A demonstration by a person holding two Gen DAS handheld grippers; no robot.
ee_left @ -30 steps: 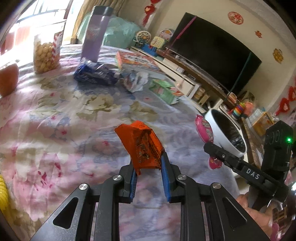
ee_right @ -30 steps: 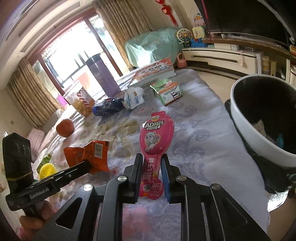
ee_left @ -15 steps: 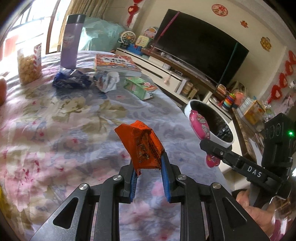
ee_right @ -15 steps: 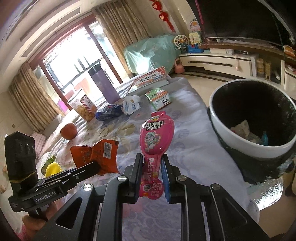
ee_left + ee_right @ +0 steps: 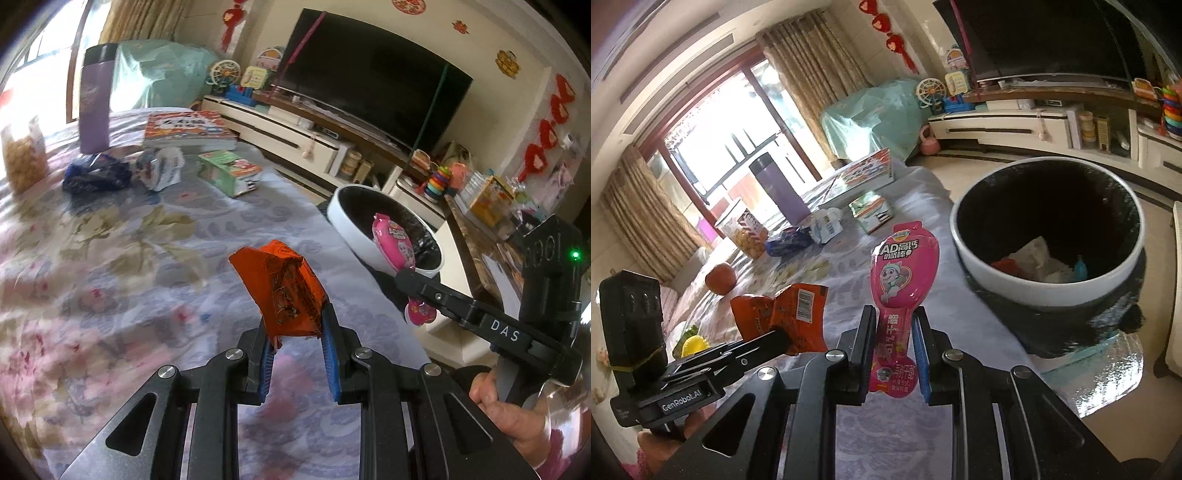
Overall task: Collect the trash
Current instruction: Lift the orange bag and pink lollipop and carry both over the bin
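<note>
Both hands have carried their loads across the flowered tablecloth toward the bin since a second ago: the white-rimmed bin now fills much more of the right wrist view and sits just ahead and to the right of the right gripper, where before only part of its rim showed.

Nearest in, the left gripper is clamped on the lower end of an orange snack wrapper, which stands up crumpled from between the blue pads. It looks like thin foil film: nearly weightless, soft, and slick, so the pinch on a bunched, folded part is probably the safest hold; a flat single layer could slide out.

The right gripper is closed on the narrow stem of a pink spoon-shaped snack packet, the wide head rising above the jaws. This seems a little stiffer than the wrapper but just as light. Held by the stem it may flop or swing, and it should drop cleanly once released over the opening.

Beyond the grippers, more likely rubbish lies well ahead and to the left on the cloth: a dark blue wrapper, a crumpled white wrapper beside it, and a green carton. The carton looks stiff-sided, probably best taken across its narrow faces. Farther still stand a purple flask and a book.
</note>
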